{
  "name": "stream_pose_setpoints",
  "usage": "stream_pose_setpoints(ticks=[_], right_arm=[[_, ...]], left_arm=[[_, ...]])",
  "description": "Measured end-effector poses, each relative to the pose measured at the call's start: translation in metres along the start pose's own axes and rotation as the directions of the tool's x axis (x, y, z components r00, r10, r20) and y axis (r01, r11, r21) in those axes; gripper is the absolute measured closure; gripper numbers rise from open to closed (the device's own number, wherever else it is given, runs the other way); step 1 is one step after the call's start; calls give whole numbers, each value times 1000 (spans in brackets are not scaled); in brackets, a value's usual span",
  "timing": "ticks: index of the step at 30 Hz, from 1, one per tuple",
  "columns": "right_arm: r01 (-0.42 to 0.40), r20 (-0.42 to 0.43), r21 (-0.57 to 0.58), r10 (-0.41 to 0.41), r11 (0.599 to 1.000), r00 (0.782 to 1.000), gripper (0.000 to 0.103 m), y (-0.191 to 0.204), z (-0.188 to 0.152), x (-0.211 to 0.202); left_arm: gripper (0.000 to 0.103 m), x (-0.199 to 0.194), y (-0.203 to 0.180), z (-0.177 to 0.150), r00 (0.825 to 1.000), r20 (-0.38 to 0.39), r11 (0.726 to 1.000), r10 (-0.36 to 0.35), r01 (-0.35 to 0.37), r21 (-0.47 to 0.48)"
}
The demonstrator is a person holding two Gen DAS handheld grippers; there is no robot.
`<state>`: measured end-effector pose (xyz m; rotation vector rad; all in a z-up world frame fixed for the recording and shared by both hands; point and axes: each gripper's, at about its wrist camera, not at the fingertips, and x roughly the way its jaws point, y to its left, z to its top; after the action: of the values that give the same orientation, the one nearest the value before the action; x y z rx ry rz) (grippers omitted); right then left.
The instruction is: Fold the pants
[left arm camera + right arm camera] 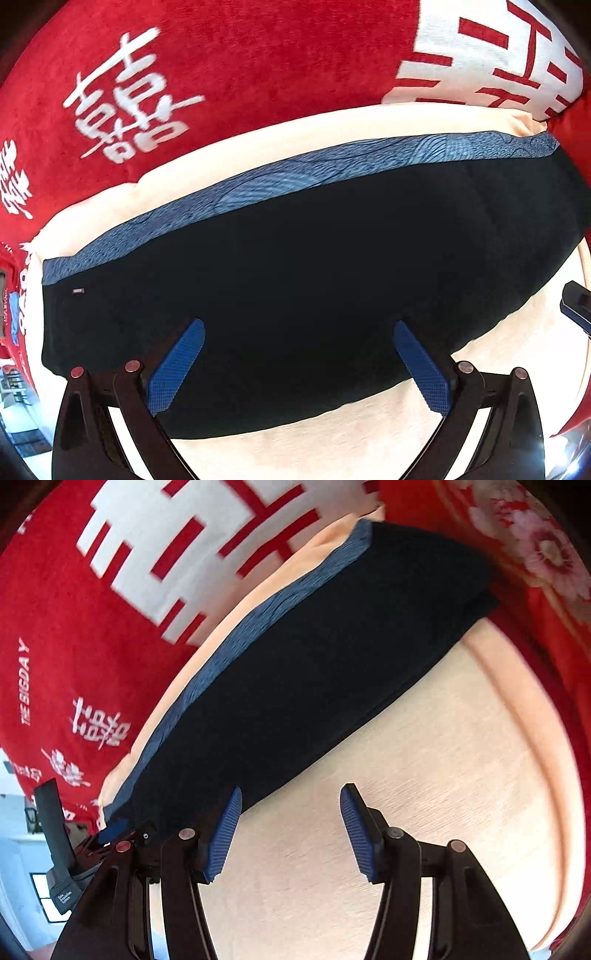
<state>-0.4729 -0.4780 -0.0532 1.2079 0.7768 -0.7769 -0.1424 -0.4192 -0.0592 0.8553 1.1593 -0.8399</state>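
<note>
Black pants [314, 288], already doubled into a compact rectangle with a blue patterned waistband [258, 184] along the far side, lay on a cream cushion [424, 775] against a red blanket [240, 66]. Left tongs [299, 365] hovered released above the cloth; right tongs [290, 830] were released beside its near edge, grasping nothing. Good practice, by judgement: pinch both layers at the near edge, lift evenly, and align corners before releasing.
</note>
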Motion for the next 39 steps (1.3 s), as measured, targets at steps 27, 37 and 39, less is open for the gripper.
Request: stream_pose_setpoints(ticks=[27,37,39], right_arm=[[-119,155,230,84,966,984,62,-73,34,-18],[-268,327,266,175,926,929,62,-95,48,3],[-266,344,266,166,926,924,62,-89,57,8]], left_arm=[[0,-6,-78,29,997,51,998,-60,62,-28],[0,19,-82,21,998,37,997,-55,57,-56],[0,20,-85,21,998,39,997,-58,60,-45]])
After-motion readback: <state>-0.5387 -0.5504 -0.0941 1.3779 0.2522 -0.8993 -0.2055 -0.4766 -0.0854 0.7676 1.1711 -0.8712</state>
